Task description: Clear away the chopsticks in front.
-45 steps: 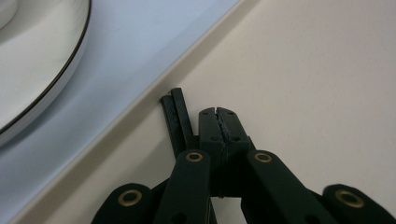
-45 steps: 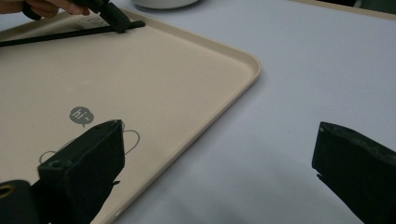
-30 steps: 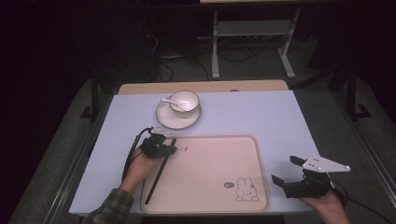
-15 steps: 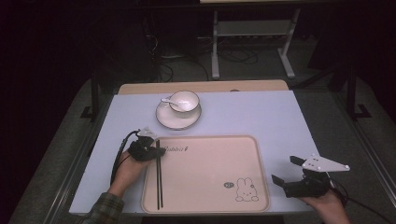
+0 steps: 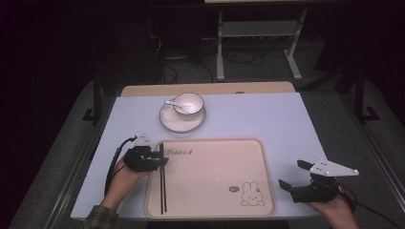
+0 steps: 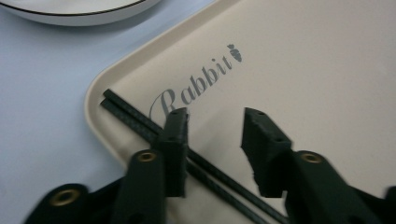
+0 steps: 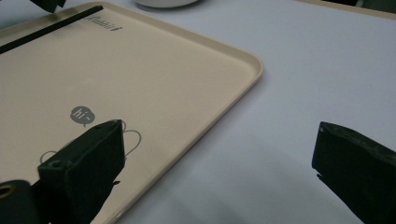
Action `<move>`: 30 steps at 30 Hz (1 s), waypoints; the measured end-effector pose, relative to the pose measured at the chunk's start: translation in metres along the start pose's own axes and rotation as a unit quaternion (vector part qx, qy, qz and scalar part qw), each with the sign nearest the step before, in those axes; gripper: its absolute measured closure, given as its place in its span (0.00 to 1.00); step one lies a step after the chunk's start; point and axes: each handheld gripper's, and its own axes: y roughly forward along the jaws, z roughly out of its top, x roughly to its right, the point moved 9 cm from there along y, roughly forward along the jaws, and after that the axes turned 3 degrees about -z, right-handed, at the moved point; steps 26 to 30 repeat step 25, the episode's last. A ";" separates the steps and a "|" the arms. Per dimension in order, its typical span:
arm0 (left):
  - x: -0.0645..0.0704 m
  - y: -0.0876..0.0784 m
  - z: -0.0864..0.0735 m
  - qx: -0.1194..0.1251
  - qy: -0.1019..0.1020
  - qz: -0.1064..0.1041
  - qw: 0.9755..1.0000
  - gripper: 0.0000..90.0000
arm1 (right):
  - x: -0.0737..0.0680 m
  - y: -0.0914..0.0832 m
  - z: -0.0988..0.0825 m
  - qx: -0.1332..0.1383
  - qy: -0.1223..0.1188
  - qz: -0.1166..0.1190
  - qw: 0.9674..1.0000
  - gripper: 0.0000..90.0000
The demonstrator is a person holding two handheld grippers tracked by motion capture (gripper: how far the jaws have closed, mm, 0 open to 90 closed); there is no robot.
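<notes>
Now the left tool [image 5: 160, 159], jaws parted, straddles the chopsticks [image 5: 162, 183], which run near-to-far along the tray's [image 5: 215, 191] left edge.

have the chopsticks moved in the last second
Yes. The chopsticks swung from a slant to lie straight along the tray's left edge, released by the open left gripper.

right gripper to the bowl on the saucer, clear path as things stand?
Probably yes. The right gripper sits open off the tray's right edge, and bare table lies between it and the bowl. Only the spoon by the bowl crowds its left side; the reach is long.
</notes>
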 end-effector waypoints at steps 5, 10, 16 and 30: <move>0.001 -0.019 -0.012 0.026 0.001 0.009 1.000 0.45 | 0.000 0.000 0.000 0.001 0.001 0.000 1.000 0.02; 0.000 -0.032 -0.027 0.037 -0.003 0.016 0.999 0.32 | -0.001 0.000 0.001 0.002 -0.002 -0.001 1.000 0.02; -0.003 -0.045 -0.047 0.044 -0.009 0.026 0.999 0.20 | -0.001 0.000 0.004 0.010 -0.001 -0.002 1.000 0.02; -0.006 -0.054 -0.056 0.058 -0.017 0.036 0.998 0.19 | -0.001 0.003 0.006 0.012 -0.004 0.003 1.000 0.02</move>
